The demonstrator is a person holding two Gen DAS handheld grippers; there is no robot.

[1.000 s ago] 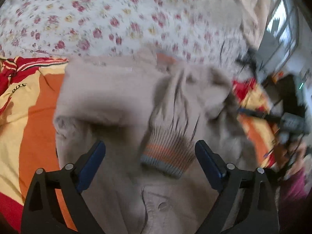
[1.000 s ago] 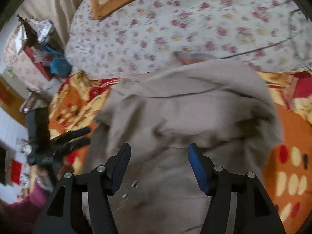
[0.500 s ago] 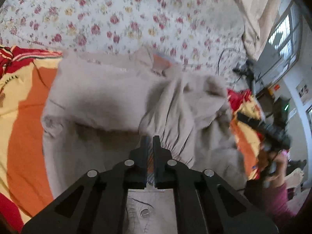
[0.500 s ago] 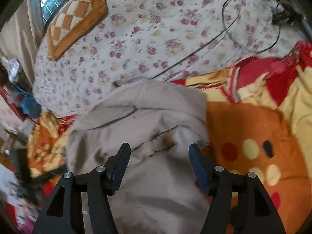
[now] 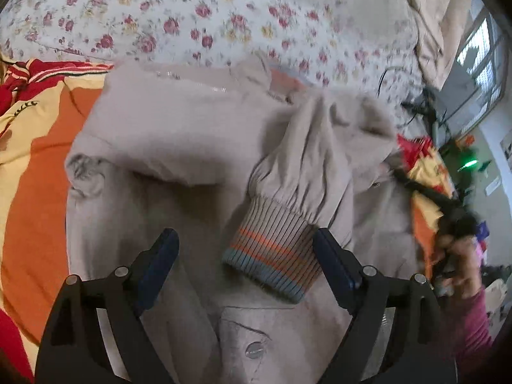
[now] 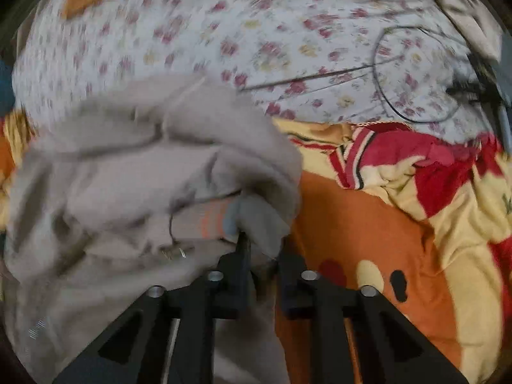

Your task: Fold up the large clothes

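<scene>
Since half a second ago our left gripper (image 5: 246,256) has let go, spread beside the beige jacket's striped ribbed cuff (image 5: 272,256); our right gripper (image 6: 259,249) now pinches the beige jacket (image 6: 128,176) at its edge beside the orange blanket (image 6: 352,230).

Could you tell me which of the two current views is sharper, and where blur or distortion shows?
Left wrist view: mostly sharp, the striped cuff ribbing crisp between the open left tongs; the right edge smears. Right wrist view: motion blur across the flowered sheet and beige jacket, where the right tongs are shut. Both bend at the fisheye rim.
</scene>
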